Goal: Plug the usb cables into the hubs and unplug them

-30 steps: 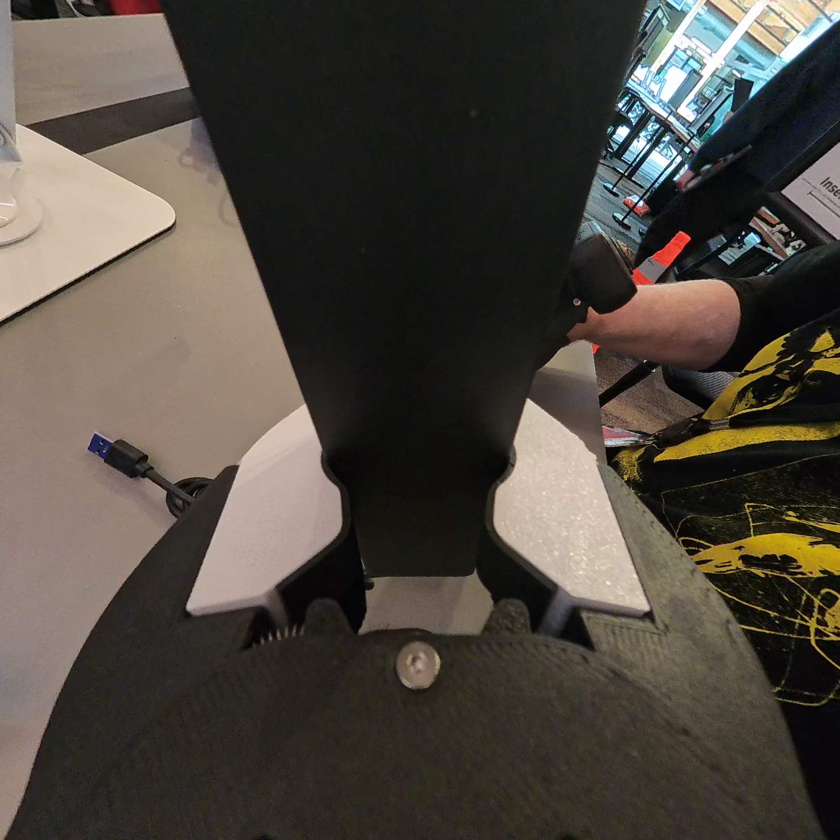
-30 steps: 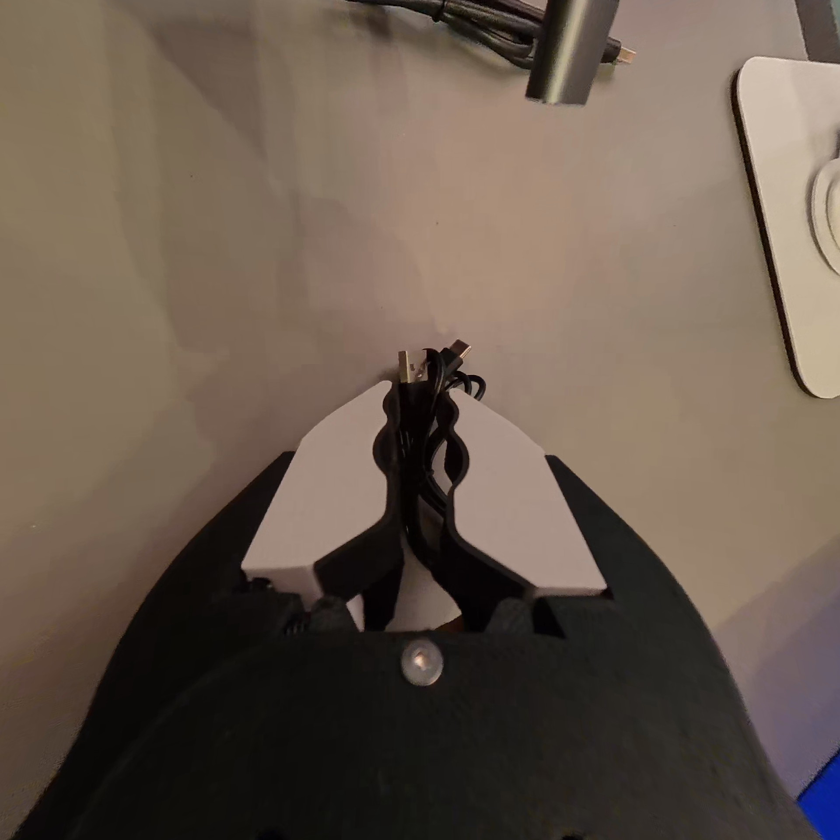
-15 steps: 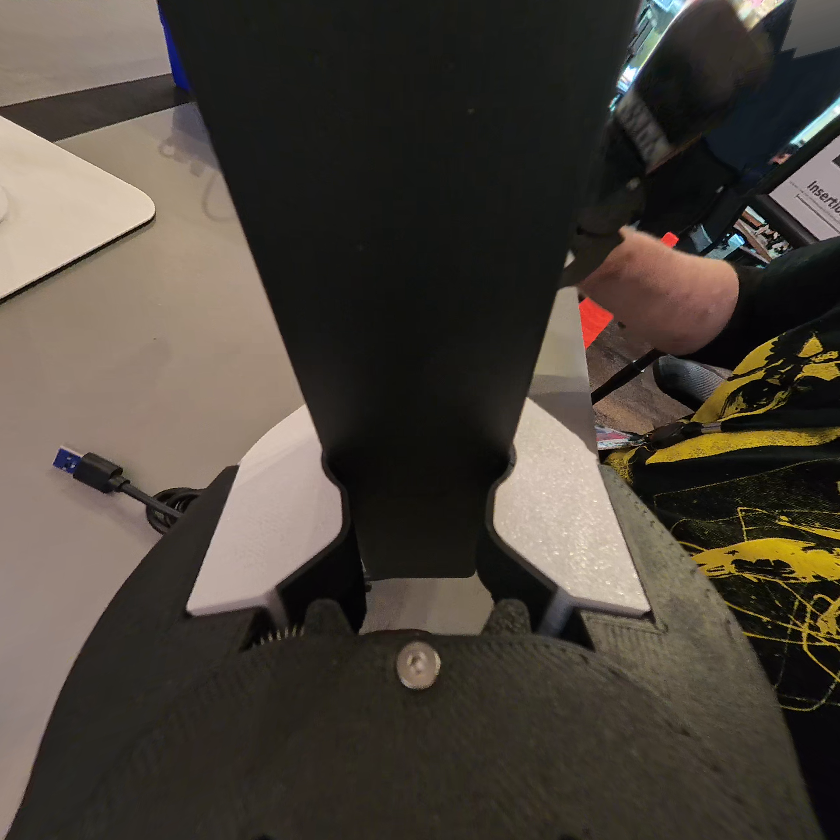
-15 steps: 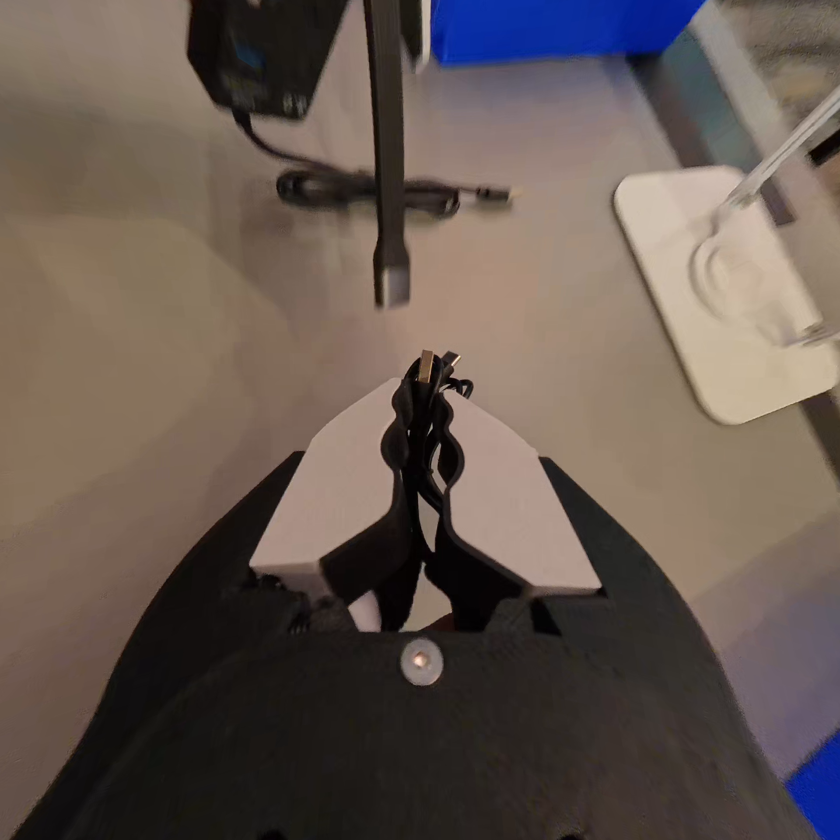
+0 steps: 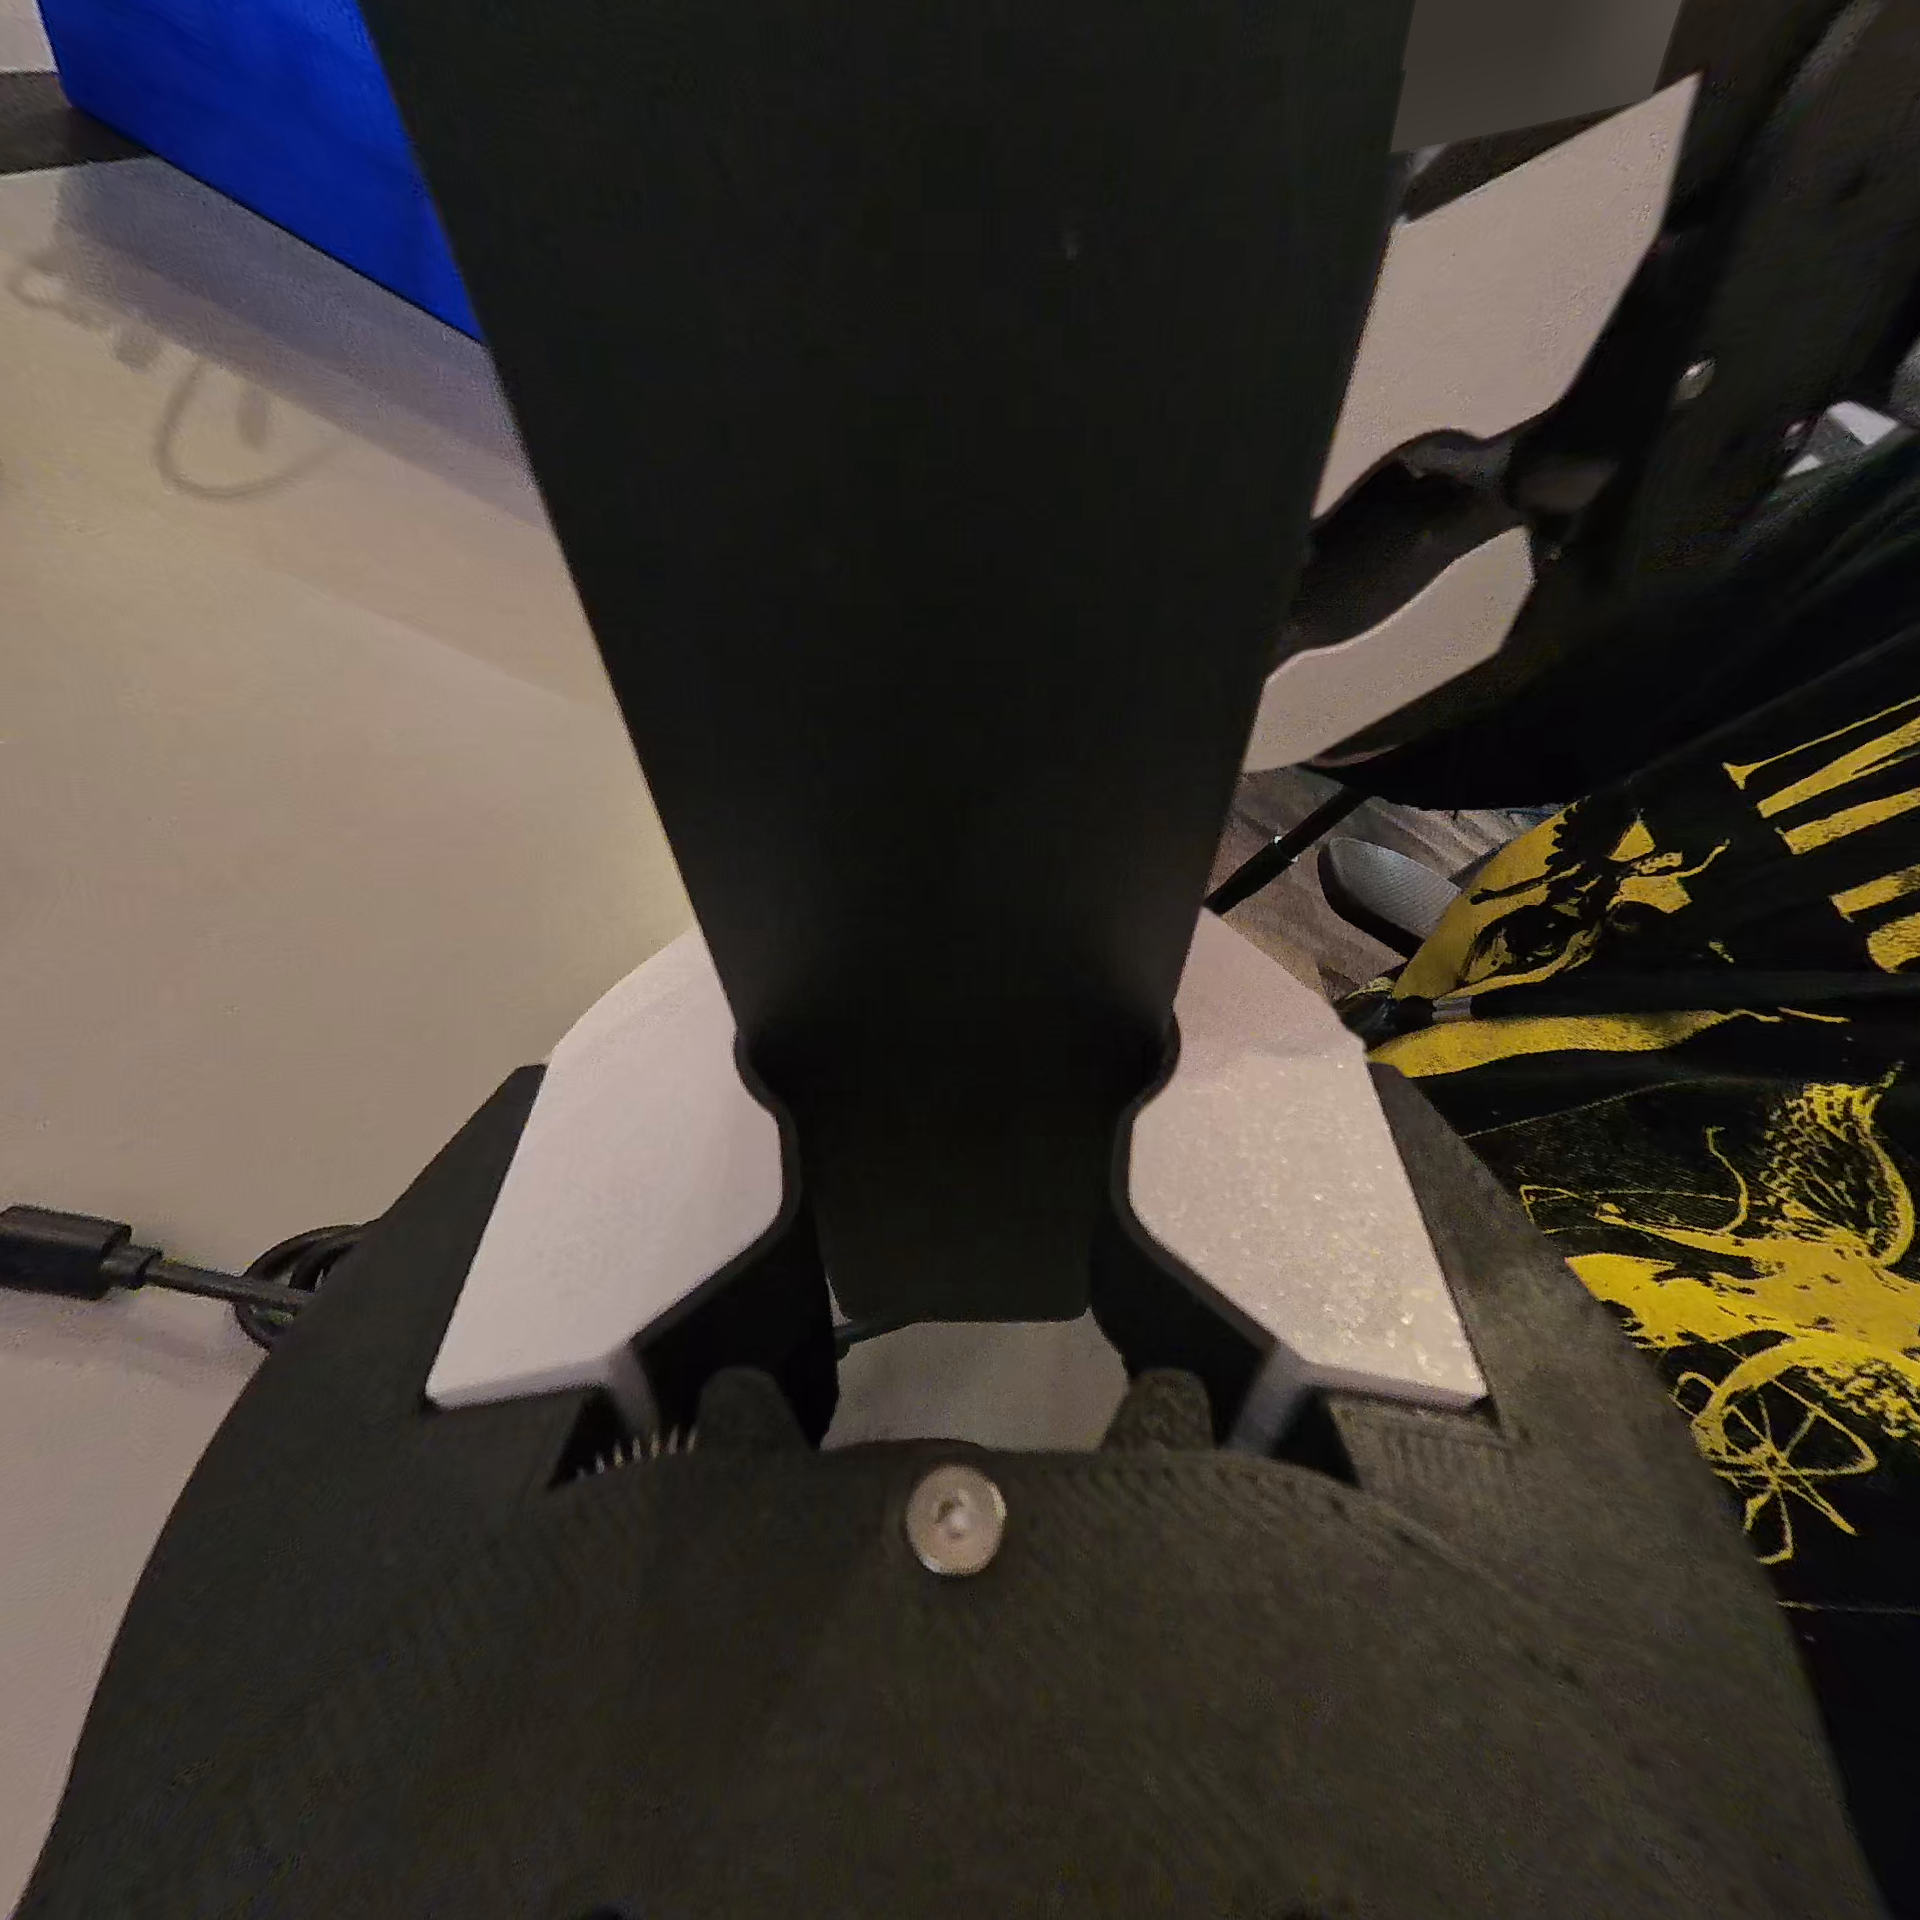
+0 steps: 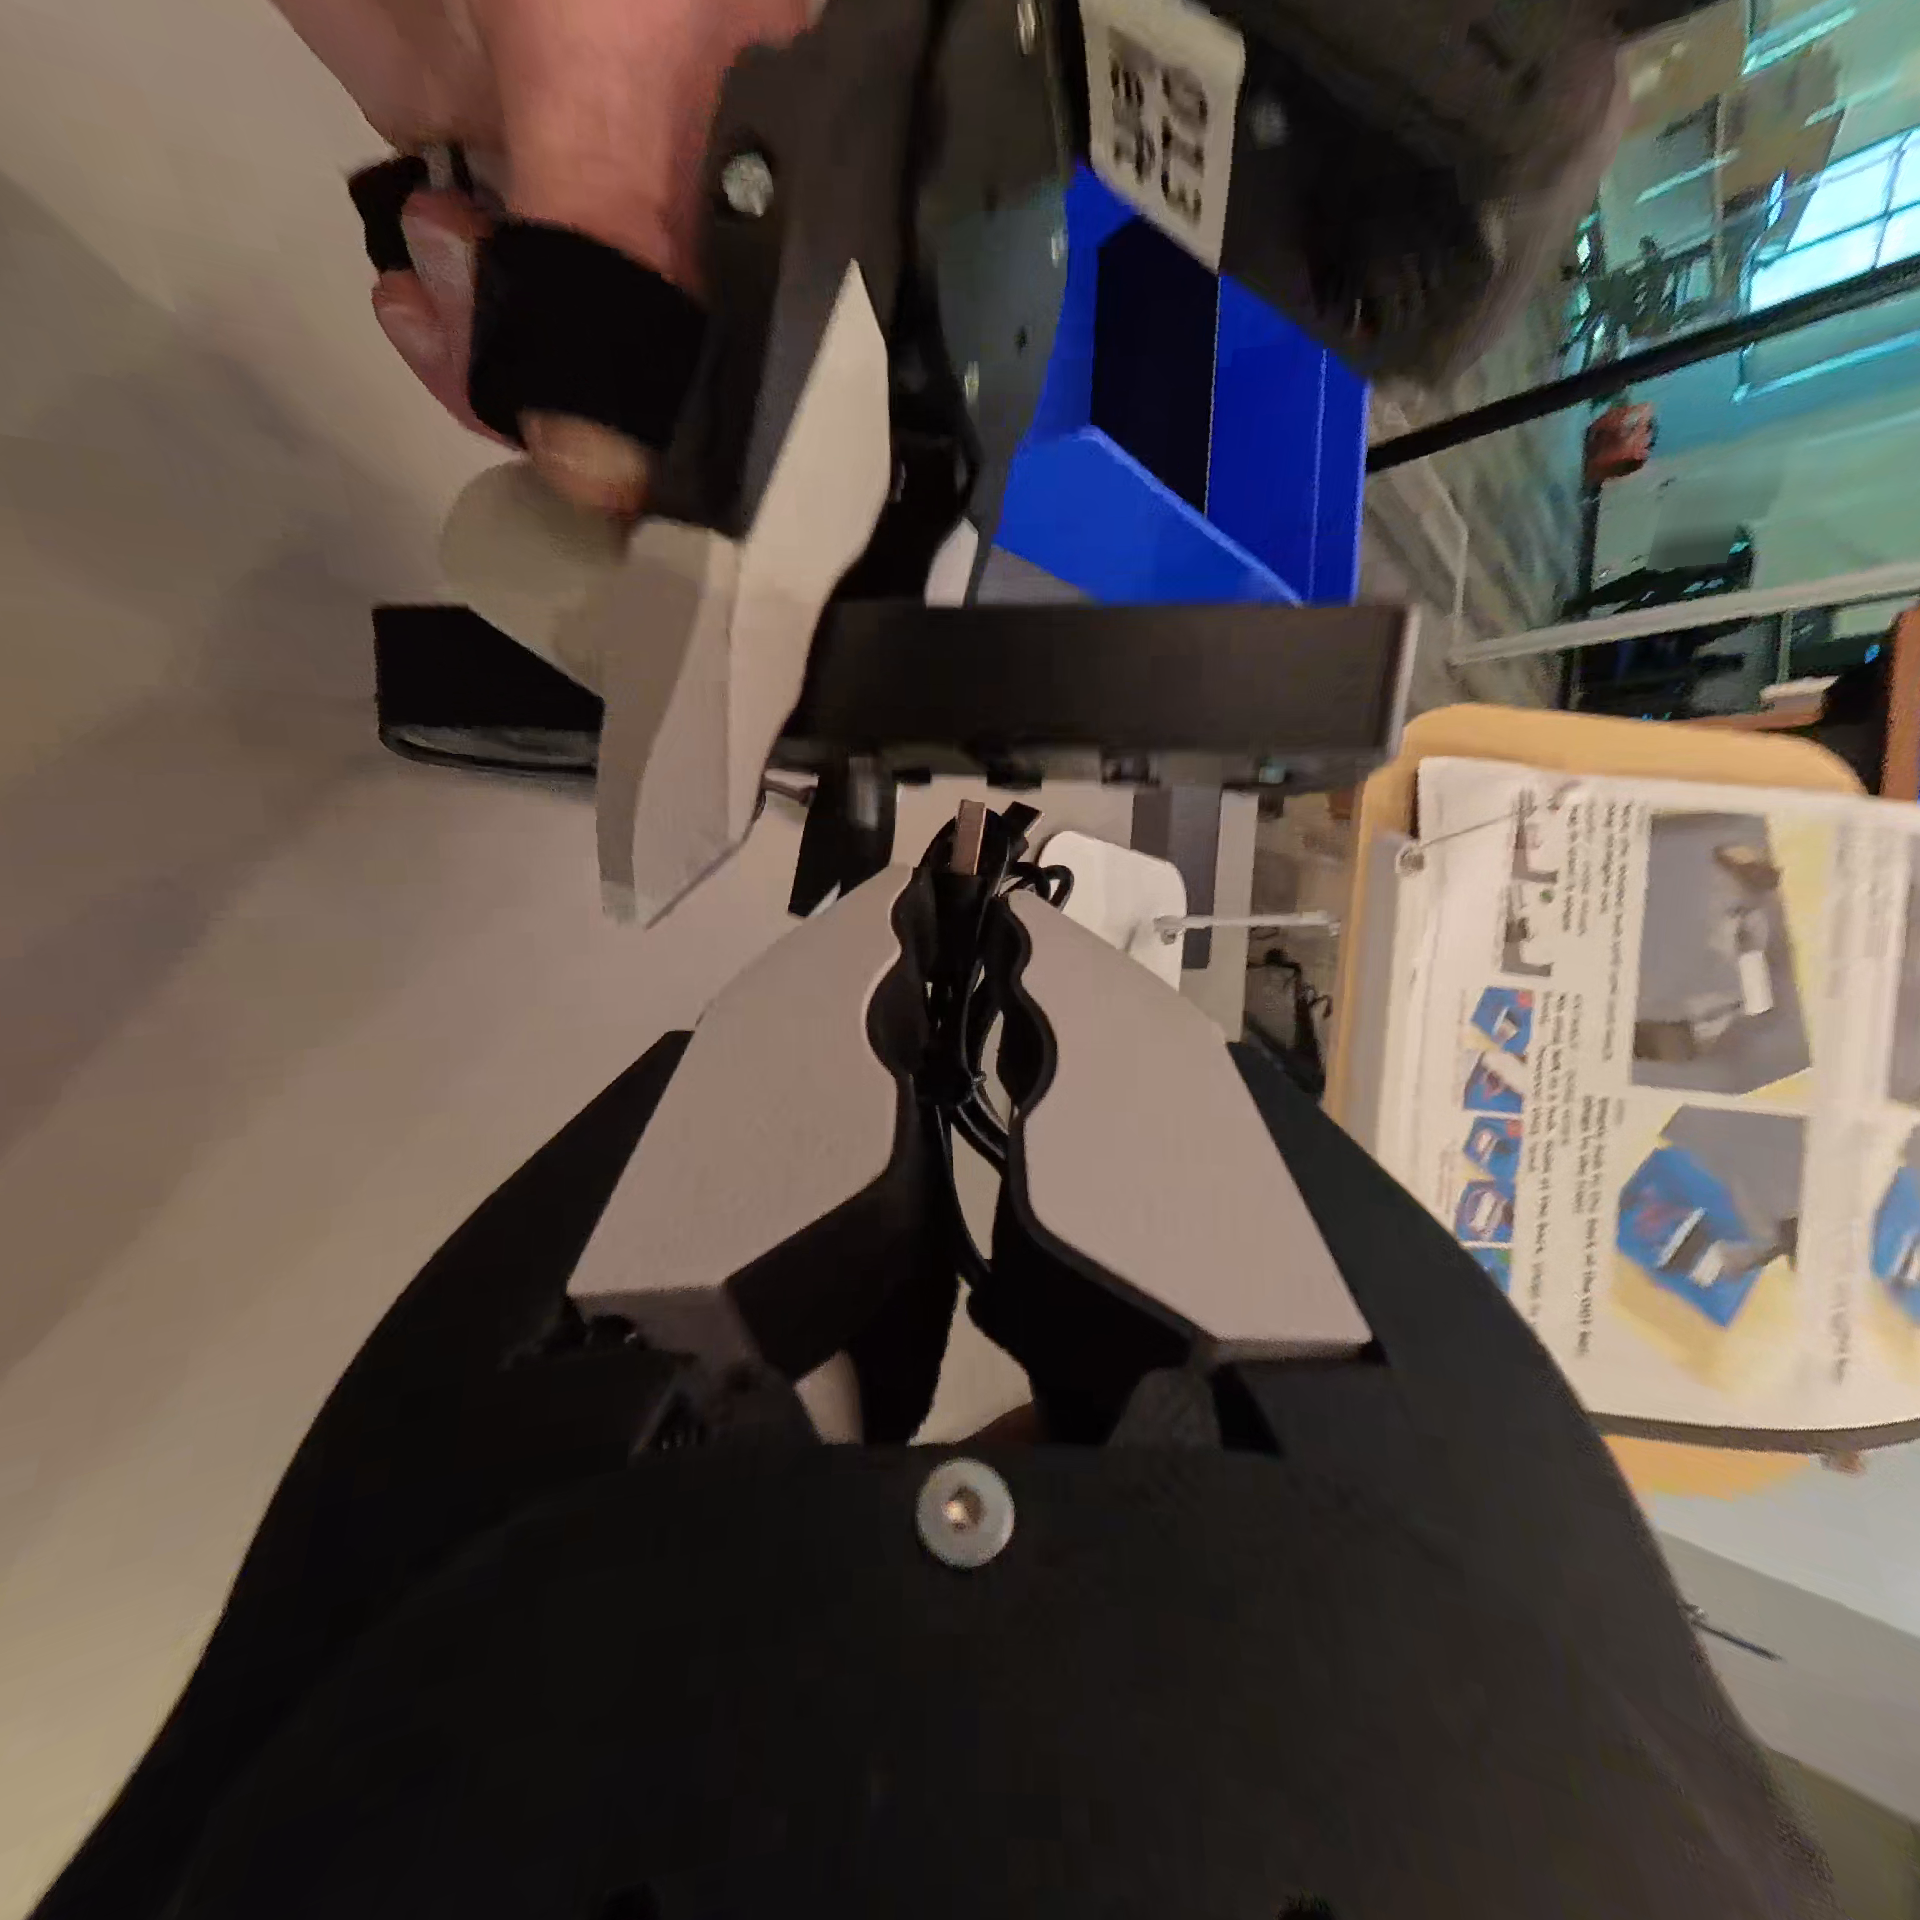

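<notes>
Right gripper clamping a bundled black USB cable, pads pressing on both sides, silver USB-A plug poking out past the fingertips and pointing at the port edge of a flat black rectangular hub. Left gripper pinching that same broad black slab across its width, fingers spread wide around it, hub held off the pale grey table; in the right wrist view, hand and white finger of that tool crowding the left of the hub. Plug just short of the ports, not yet seated. Likely step: lining up for insertion. Doing it well, as judged: squaring the plug's flat face to one slot, keeping its long side parallel to the hub edge, advancing straight with no twist; bracing the hub firmly so it is not pushed back; watching the loose second connector beside the plug for snagging. Frame blurred, exact port not readable. Spare black cable lying on the table at far left; blue plastic bin behind the hub.
</notes>
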